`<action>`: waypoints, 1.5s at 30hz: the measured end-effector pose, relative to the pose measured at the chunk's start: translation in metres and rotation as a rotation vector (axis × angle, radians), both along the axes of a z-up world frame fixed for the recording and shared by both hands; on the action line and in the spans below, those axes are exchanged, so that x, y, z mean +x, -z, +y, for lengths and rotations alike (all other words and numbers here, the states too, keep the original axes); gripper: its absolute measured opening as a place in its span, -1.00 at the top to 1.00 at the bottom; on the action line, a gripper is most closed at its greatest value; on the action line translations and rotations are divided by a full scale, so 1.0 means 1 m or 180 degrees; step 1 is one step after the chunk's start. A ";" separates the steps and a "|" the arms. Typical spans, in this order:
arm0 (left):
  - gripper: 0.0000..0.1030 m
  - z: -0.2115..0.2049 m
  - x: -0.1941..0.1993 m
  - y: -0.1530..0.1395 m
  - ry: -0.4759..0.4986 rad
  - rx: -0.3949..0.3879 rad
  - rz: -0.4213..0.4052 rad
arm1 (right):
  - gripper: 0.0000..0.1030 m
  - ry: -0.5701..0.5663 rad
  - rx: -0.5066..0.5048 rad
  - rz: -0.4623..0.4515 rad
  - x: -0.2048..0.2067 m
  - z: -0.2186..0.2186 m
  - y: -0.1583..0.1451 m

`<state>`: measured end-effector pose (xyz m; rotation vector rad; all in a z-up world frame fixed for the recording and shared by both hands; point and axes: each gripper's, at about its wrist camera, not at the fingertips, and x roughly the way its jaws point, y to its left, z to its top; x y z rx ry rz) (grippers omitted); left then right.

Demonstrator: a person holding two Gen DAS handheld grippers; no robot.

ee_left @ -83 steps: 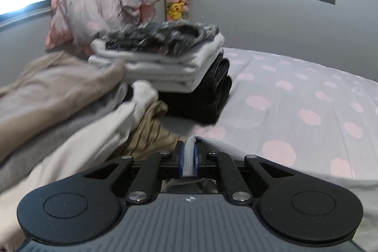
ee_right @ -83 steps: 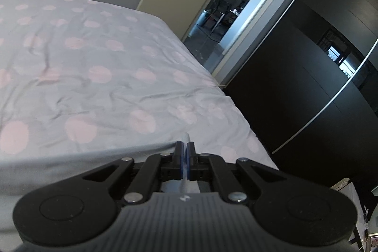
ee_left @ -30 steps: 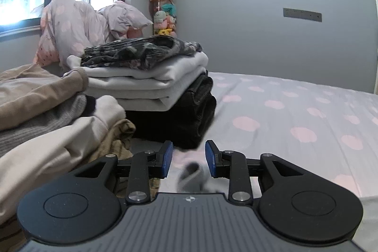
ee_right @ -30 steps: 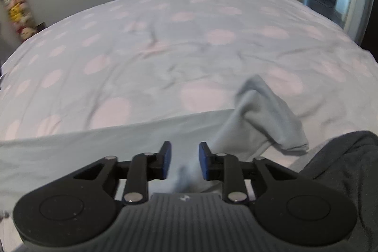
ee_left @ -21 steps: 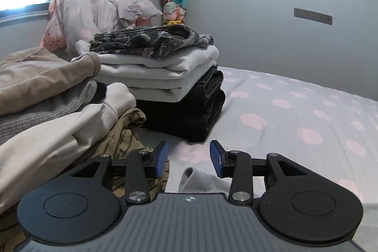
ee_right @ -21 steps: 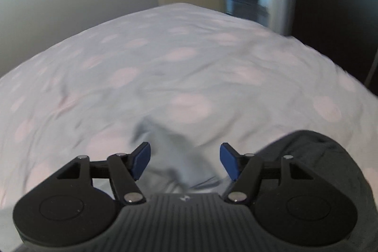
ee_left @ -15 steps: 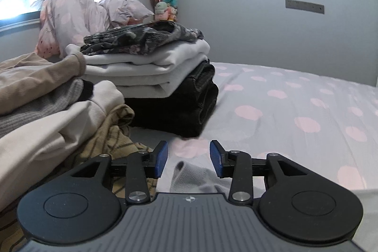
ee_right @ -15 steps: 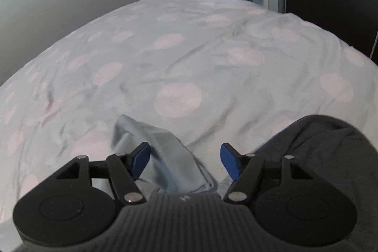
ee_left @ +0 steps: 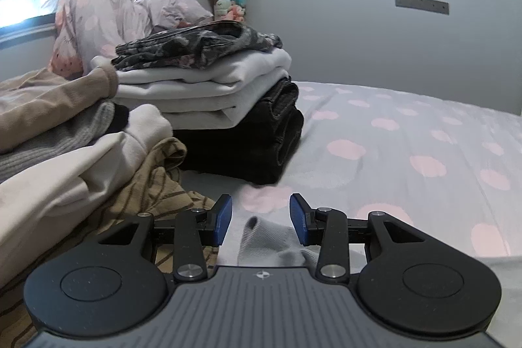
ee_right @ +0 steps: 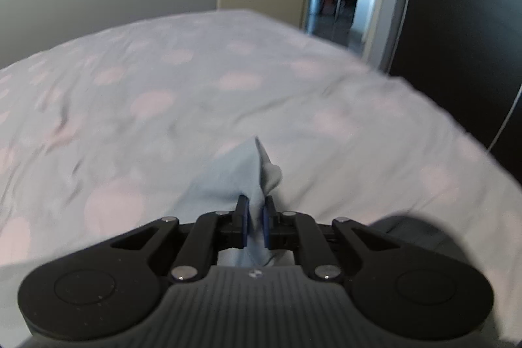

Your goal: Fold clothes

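Right tool (ee_right: 255, 225) is clamped on a fold of the pale blue garment (ee_right: 235, 175) lying on the dotted bed (ee_right: 156, 93); left tool (ee_left: 260, 219) stands wide apart above the garment's ribbed edge (ee_left: 261, 234).

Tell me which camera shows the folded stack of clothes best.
Left wrist: the folded stack sits in full view on the bed, beside the unfolded pile. The right wrist view shows none of it.

Bed with grey, pink-dotted sheet (ee_left: 407, 132), bearing a folded stack of clothes (ee_left: 228, 106), a loose heap of garments (ee_left: 81, 152), and a pale blue-grey garment (ee_right: 235, 175) near the front edge.
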<state>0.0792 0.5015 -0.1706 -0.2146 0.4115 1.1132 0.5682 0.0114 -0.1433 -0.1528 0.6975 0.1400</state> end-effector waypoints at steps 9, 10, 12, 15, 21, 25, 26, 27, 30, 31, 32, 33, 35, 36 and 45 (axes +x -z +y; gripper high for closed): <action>0.11 -0.010 0.007 -0.005 0.0180 -0.0023 0.0113 | 0.91 0.0493 -0.0555 0.0236 0.032 -0.021 0.011; 0.11 -0.012 0.008 -0.006 0.0224 -0.0056 0.0132 | 0.89 0.0520 -0.0526 0.0258 0.030 -0.023 0.013; 0.11 -0.018 0.008 -0.008 0.0320 -0.0156 0.0141 | 0.88 0.0538 -0.0479 0.0283 0.023 -0.027 0.015; 0.11 -0.032 0.008 -0.016 0.0549 -0.0207 0.0173 | 0.80 0.0406 -0.0507 0.0268 -0.001 -0.023 0.015; 0.11 -0.059 -0.003 -0.043 0.0817 -0.0286 0.0262 | 0.48 0.0064 -0.0336 0.0335 -0.068 -0.012 0.010; 0.11 -0.081 -0.019 -0.050 0.0946 -0.0436 0.0371 | 0.44 -0.0273 -0.0215 0.0442 -0.121 -0.005 0.006; 0.11 -0.087 -0.024 -0.049 0.0988 -0.0450 0.0442 | 0.44 -0.0326 -0.0212 0.0465 -0.134 -0.004 0.005; 0.11 -0.093 -0.029 -0.048 0.1035 -0.0457 0.0532 | 0.44 -0.0372 -0.0210 0.0485 -0.147 -0.004 0.004; 0.11 -0.107 -0.044 -0.041 0.1161 -0.0516 0.0821 | 0.43 -0.0293 -0.0041 0.0601 -0.178 -0.011 -0.002; 0.11 -0.110 -0.048 -0.038 0.1192 -0.0558 0.0922 | 0.43 -0.0230 0.0075 0.0675 -0.188 -0.015 -0.004; 0.11 -0.114 -0.051 -0.035 0.1230 -0.0603 0.1036 | 0.42 -0.0152 0.0207 0.0756 -0.197 -0.018 -0.006; 0.11 -0.118 -0.053 -0.033 0.1272 -0.0624 0.1144 | 0.37 -0.0110 0.0336 0.0829 -0.207 -0.020 -0.006; 0.11 -0.127 -0.057 -0.032 0.1358 -0.0595 0.1298 | 0.29 -0.0080 0.0565 0.0940 -0.227 -0.022 -0.006; 0.11 -0.132 -0.059 -0.032 0.1423 -0.0572 0.1362 | 0.27 -0.0087 0.0654 0.0969 -0.236 -0.022 -0.005; 0.03 -0.146 -0.049 -0.007 0.1727 -0.0732 0.1776 | 0.13 -0.0129 0.1460 0.1224 -0.295 -0.027 0.017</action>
